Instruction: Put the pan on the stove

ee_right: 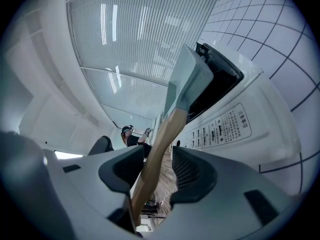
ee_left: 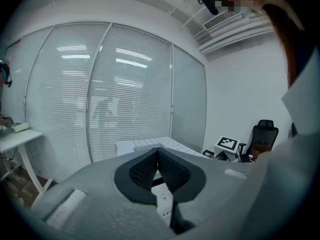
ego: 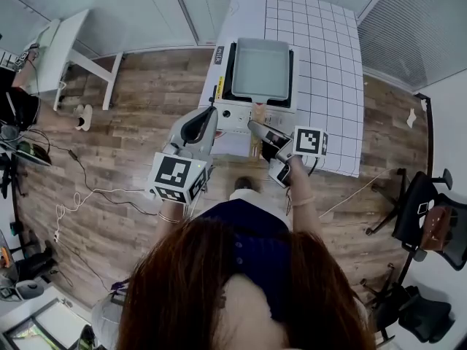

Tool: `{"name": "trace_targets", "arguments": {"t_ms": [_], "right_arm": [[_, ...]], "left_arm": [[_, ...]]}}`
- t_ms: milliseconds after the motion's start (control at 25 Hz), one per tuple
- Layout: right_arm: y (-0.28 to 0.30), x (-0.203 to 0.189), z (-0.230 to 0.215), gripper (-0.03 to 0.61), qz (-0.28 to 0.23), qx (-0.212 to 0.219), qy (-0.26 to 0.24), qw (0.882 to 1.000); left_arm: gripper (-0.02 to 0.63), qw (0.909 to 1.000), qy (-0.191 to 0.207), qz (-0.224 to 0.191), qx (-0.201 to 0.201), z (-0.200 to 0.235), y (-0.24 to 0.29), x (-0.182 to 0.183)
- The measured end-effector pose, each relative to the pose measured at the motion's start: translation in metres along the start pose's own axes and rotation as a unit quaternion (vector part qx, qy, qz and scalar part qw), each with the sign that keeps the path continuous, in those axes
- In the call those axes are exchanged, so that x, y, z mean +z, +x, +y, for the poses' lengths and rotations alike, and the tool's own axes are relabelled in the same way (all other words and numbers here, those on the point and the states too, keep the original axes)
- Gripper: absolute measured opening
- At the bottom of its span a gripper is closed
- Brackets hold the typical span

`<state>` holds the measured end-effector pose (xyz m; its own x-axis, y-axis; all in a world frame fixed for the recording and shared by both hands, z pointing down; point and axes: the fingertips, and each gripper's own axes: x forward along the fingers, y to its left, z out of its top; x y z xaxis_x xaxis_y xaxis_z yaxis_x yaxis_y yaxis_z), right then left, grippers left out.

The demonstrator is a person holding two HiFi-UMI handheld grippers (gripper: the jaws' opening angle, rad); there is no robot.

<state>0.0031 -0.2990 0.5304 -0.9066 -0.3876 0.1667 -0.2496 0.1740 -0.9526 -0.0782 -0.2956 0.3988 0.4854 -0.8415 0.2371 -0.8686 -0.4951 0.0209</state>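
The square pale grey pan [ego: 260,70] sits on the white stove [ego: 228,114] at the near end of the table; its wooden handle [ego: 258,112] points toward me. In the right gripper view the pan [ee_right: 187,81] shows edge-on on the stove [ee_right: 235,119]. The handle [ee_right: 159,144] runs between the jaws of my right gripper [ee_right: 159,160], leaning on the left pad [ee_right: 122,171], with a gap to the right pad [ee_right: 192,170]. That right gripper [ego: 253,126] reads open around the handle. My left gripper [ego: 212,110] hovers by the stove's left front corner. Its tips [ee_left: 158,151] meet, holding nothing.
A white grid-patterned cloth [ego: 328,64] covers the table behind and right of the stove. A white desk [ego: 62,42] and a seated person [ego: 18,100] are at the far left. Cables [ego: 73,195] trail over the wood floor. Black office chairs [ego: 427,210] stand at the right.
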Motion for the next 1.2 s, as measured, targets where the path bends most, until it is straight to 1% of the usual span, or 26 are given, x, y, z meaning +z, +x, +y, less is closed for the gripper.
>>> {"name": "trace_targets", "arguments": {"t_ms": [920, 1200], "right_arm": [[-0.029, -0.021, 0.006, 0.173, -0.033, -0.019, -0.010, 0.999], [-0.037, -0.020, 0.008, 0.175, -0.045, -0.020, -0.013, 0.999]], "left_arm": [[0.011, 0.9998, 0.007, -0.017, -0.006, -0.024, -0.035, 0.002], [0.010, 0.9997, 0.008, -0.023, -0.008, -0.030, -0.040, 0.003]]}}
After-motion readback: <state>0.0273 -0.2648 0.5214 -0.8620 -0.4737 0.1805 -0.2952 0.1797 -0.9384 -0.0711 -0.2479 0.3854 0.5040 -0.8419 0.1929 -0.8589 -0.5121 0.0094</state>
